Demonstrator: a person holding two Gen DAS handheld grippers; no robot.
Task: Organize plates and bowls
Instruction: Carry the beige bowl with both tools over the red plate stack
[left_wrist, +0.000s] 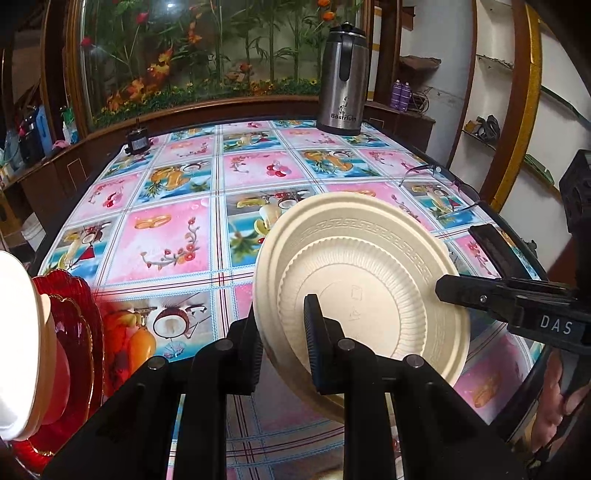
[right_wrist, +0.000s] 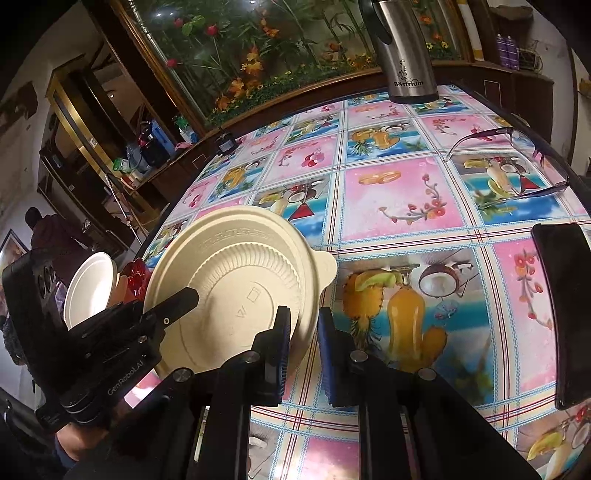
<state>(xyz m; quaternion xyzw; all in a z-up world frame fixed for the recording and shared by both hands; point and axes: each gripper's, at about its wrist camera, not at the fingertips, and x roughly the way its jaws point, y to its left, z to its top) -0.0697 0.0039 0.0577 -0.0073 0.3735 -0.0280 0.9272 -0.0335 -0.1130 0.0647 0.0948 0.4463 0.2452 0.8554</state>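
Both tongs pinch the rim of one cream plate (left_wrist: 369, 273), held tilted above the table (left_wrist: 162, 236): the left tongs (left_wrist: 284, 343) from its near edge, the right tongs (right_wrist: 301, 339) from the opposite side. Left of it stand red plates (left_wrist: 79, 332) and a white bowl (right_wrist: 90, 288); a steel jug (left_wrist: 343, 79) stands at the far edge.

The steel flask (right_wrist: 402, 51) reads "Bastrium"; the left gripper (right_wrist: 110, 369) "GenRobot.AI"; the right gripper (left_wrist: 546, 317) "DAS".

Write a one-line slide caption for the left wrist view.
Both grippers, left and right, pinch opposite rims of a tilted cream bowl above the fruit-print tablecloth.
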